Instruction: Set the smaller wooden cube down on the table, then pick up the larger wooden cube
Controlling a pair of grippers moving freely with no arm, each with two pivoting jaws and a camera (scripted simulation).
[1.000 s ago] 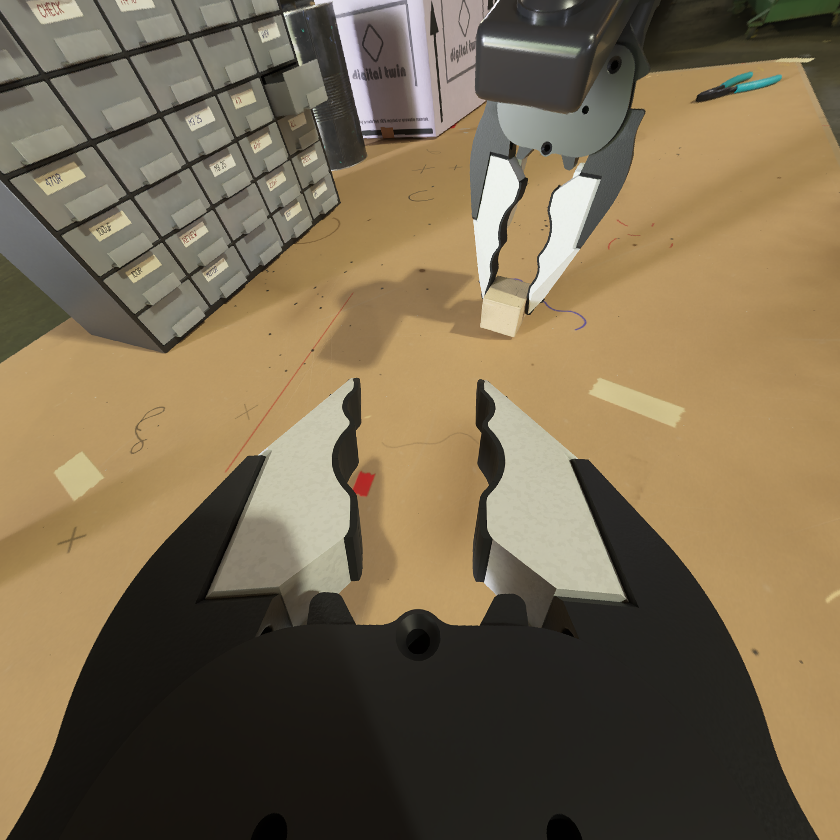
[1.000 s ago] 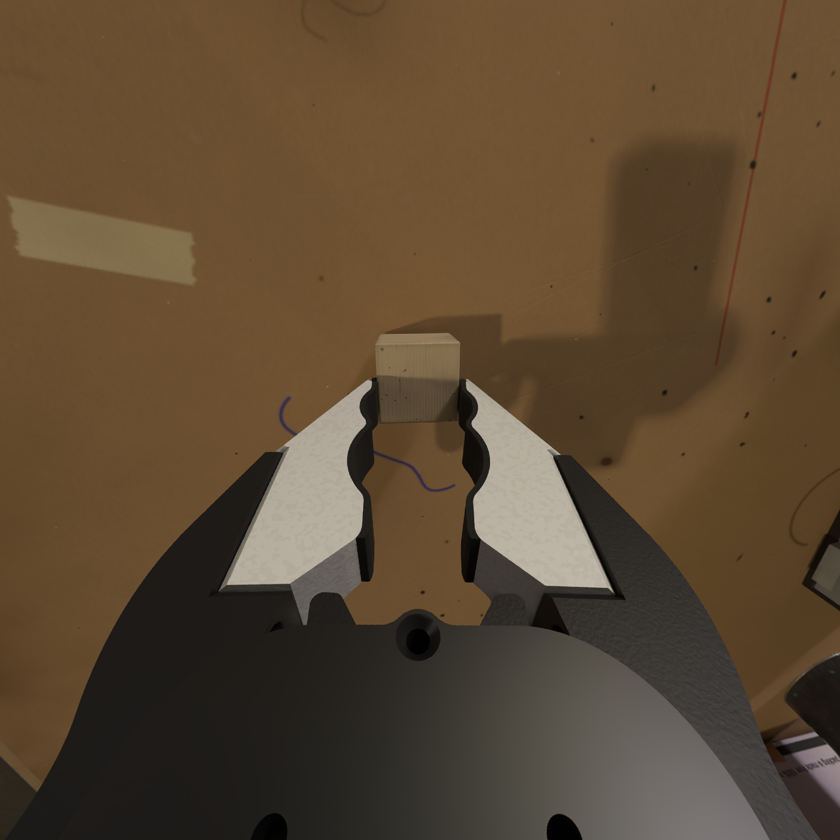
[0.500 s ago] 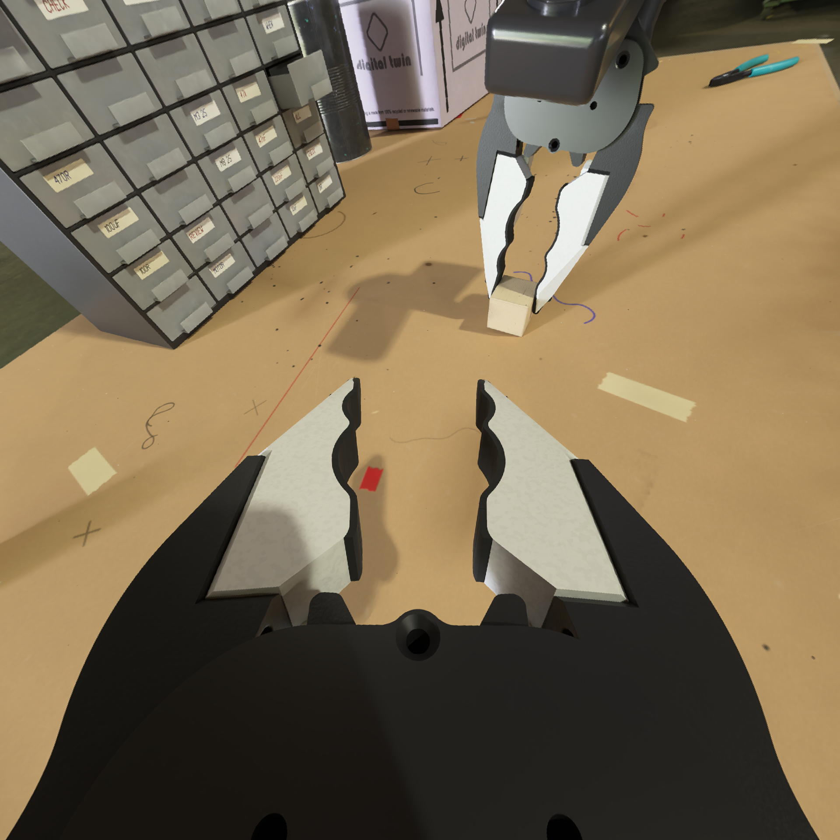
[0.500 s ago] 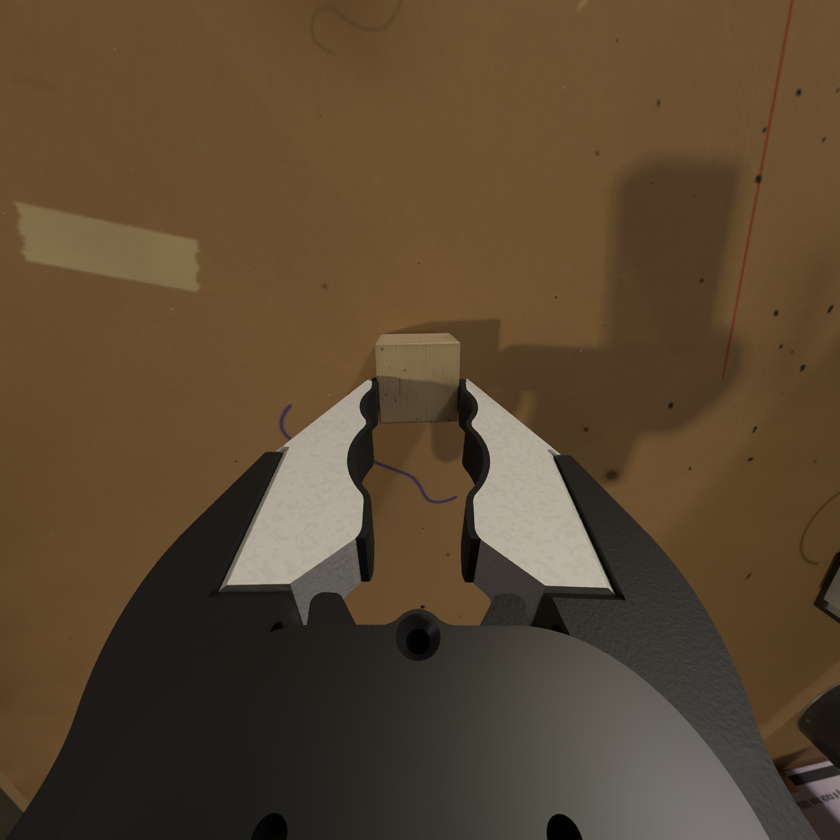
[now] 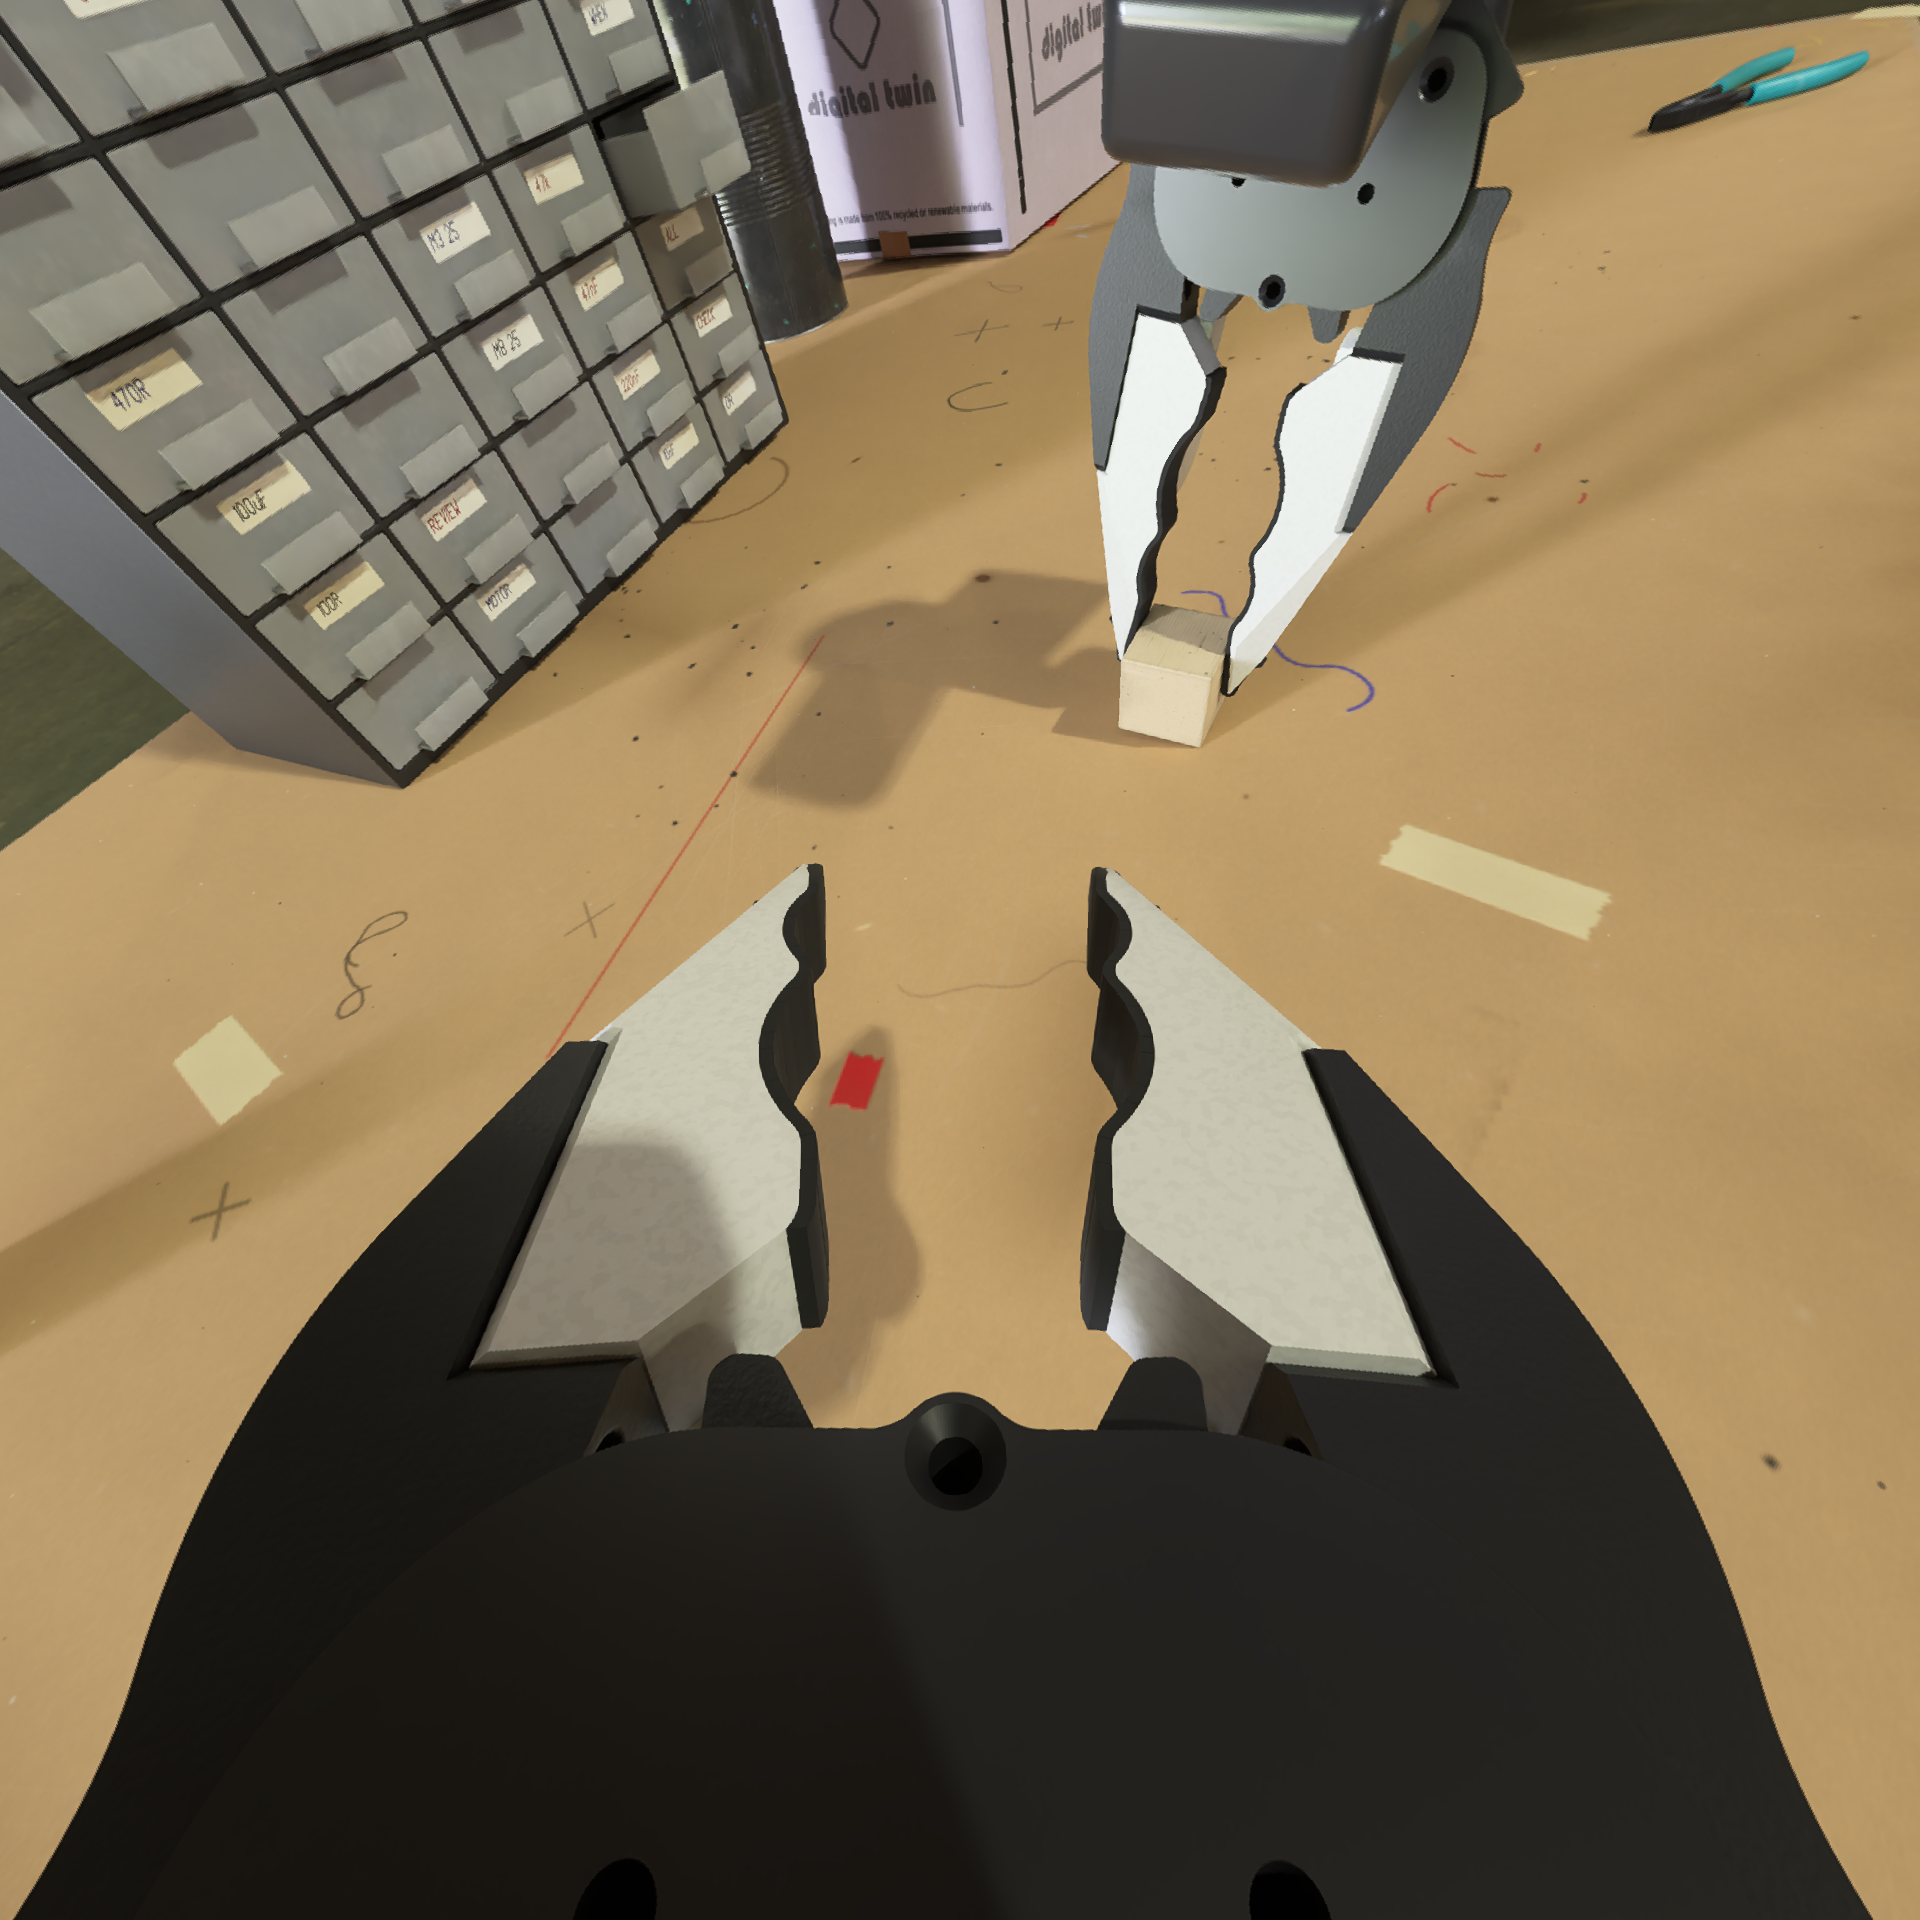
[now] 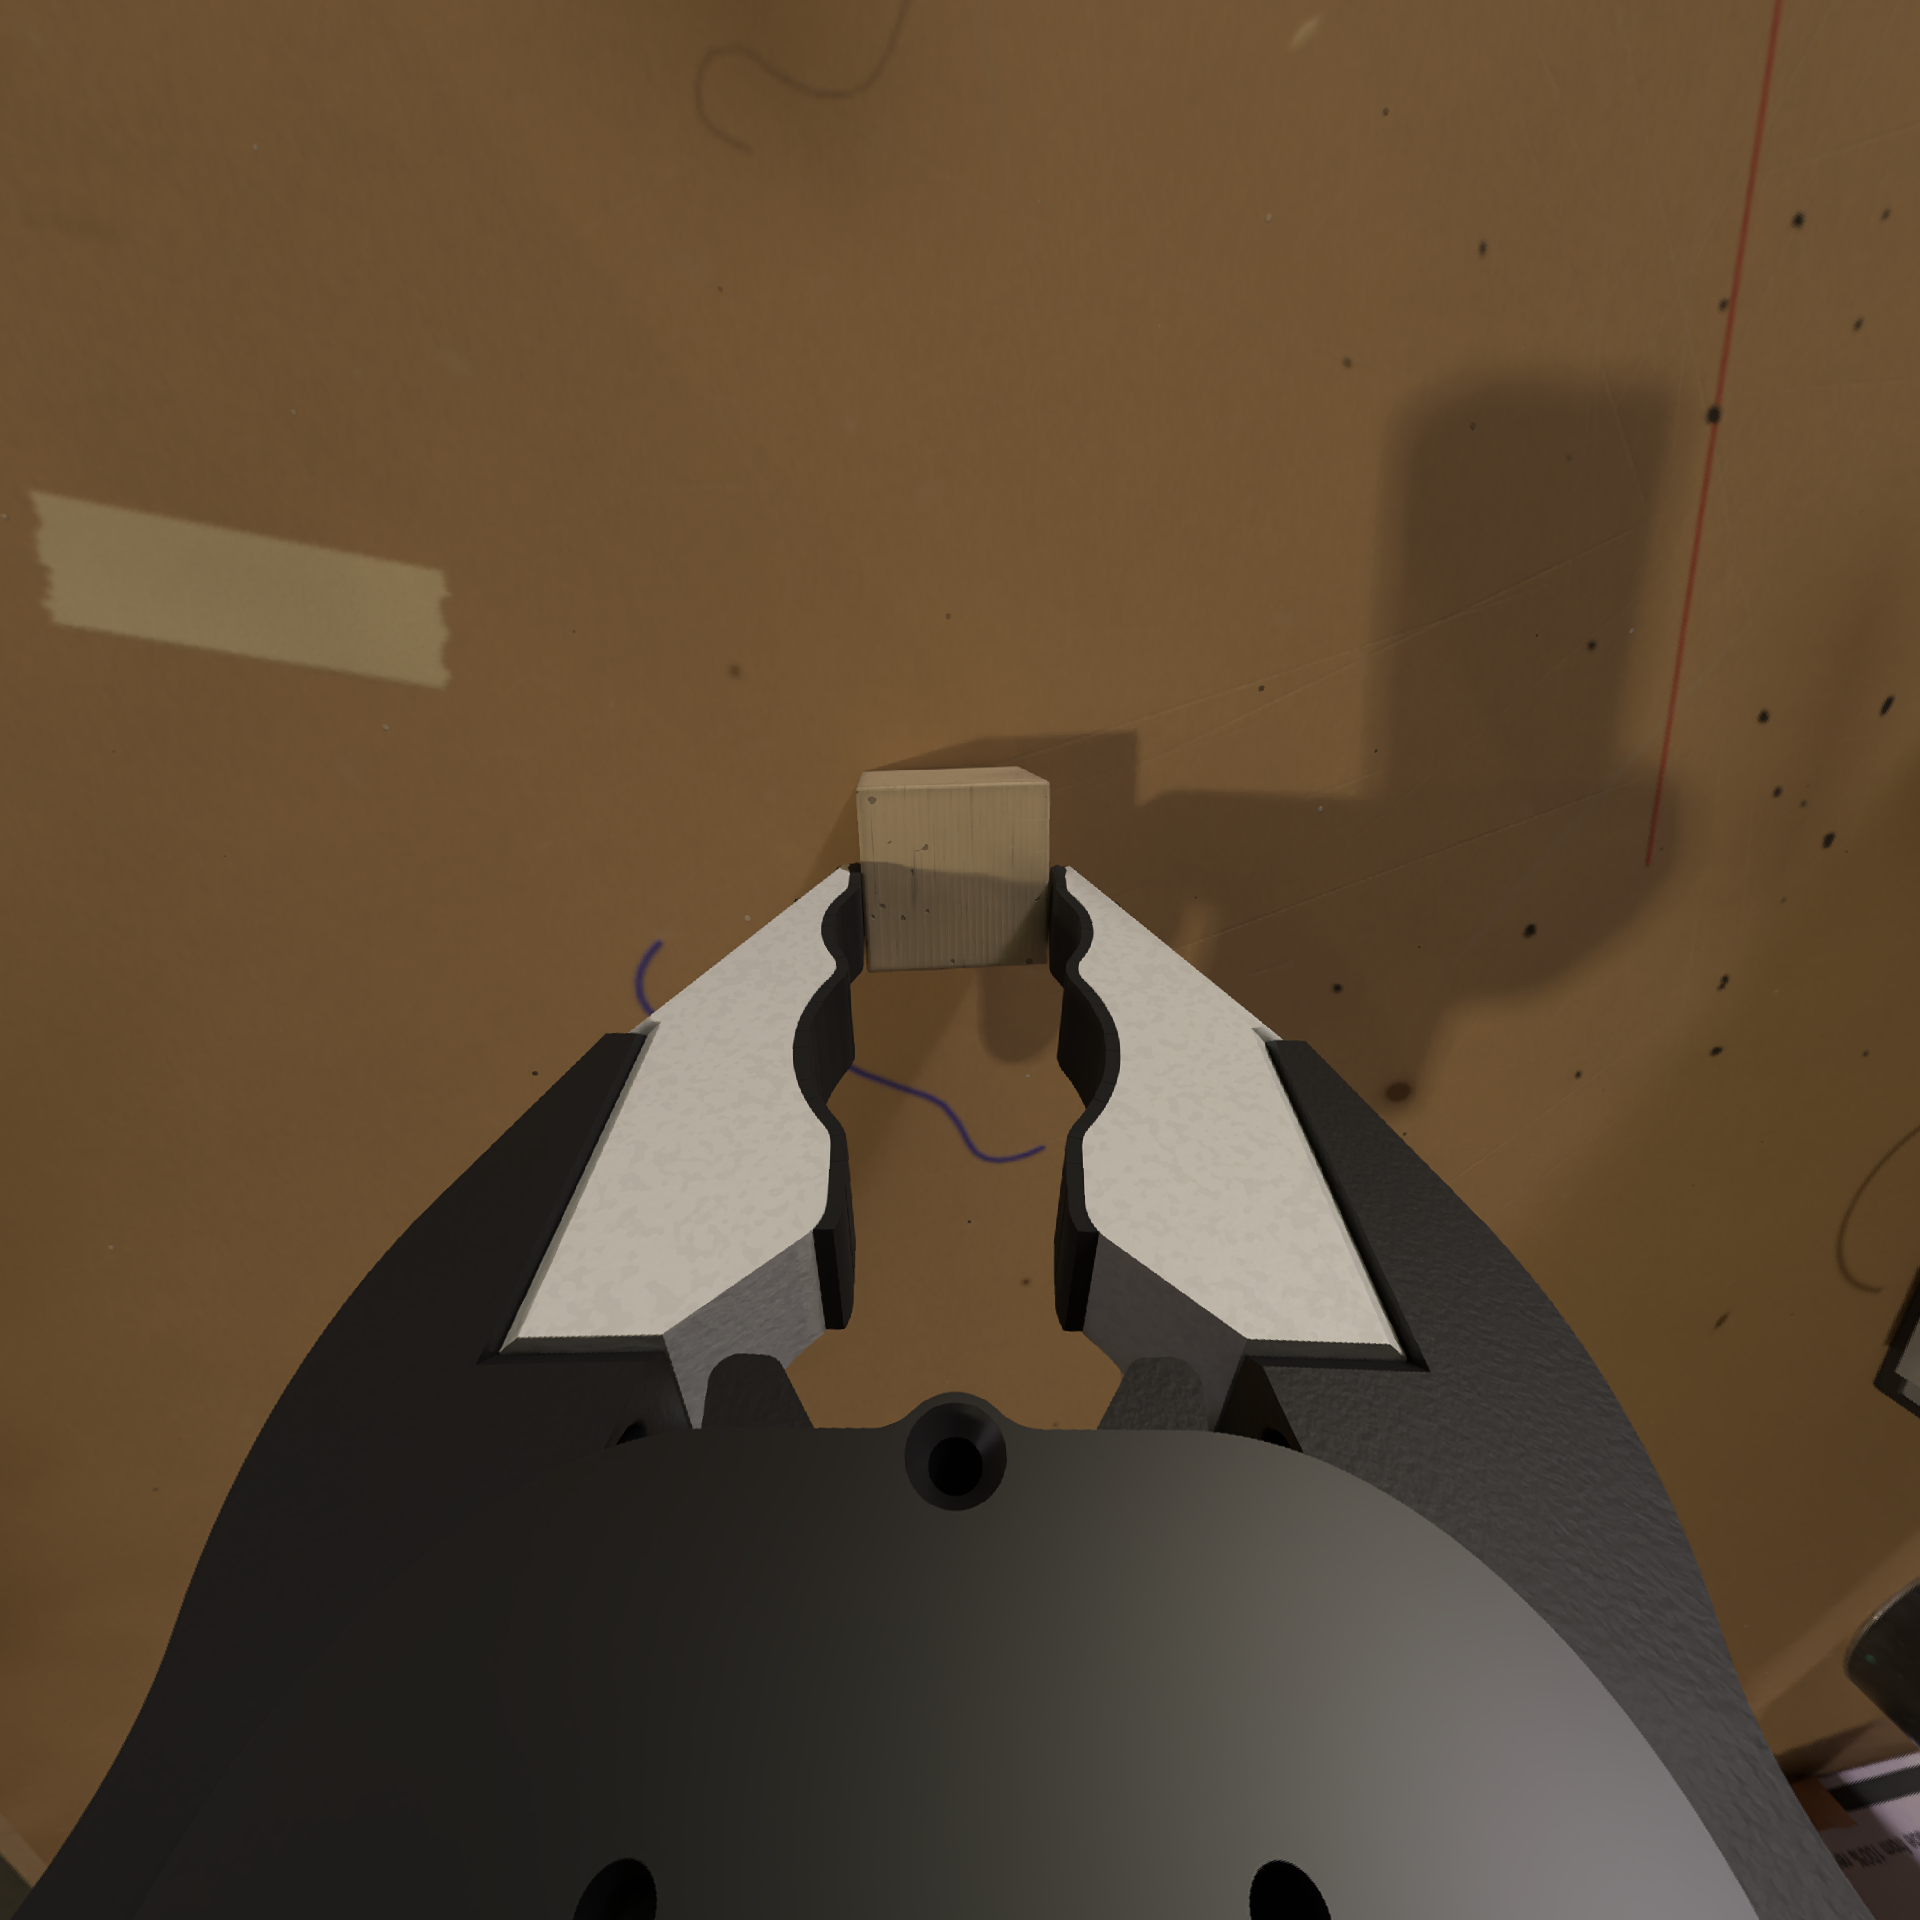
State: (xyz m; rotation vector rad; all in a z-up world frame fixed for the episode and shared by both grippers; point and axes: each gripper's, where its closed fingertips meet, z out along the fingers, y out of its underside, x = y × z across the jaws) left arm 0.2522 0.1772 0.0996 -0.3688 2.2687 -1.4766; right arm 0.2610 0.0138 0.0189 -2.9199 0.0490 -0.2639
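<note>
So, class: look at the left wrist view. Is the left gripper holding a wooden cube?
No: the left gripper is open and empty, with only bare table between its jaws; the wooden cube sits farther off.

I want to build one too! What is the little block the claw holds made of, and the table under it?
The block looks like pale, unpainted wood: faint straight grain lines and small dark specks, matte. The right claw grips it at its tips. The table seems topped with tan cardboard or fiberboard: flat, dull, scribbled with pen marks and dotted with specks. Which of the two it is, I cannot tell.
</note>
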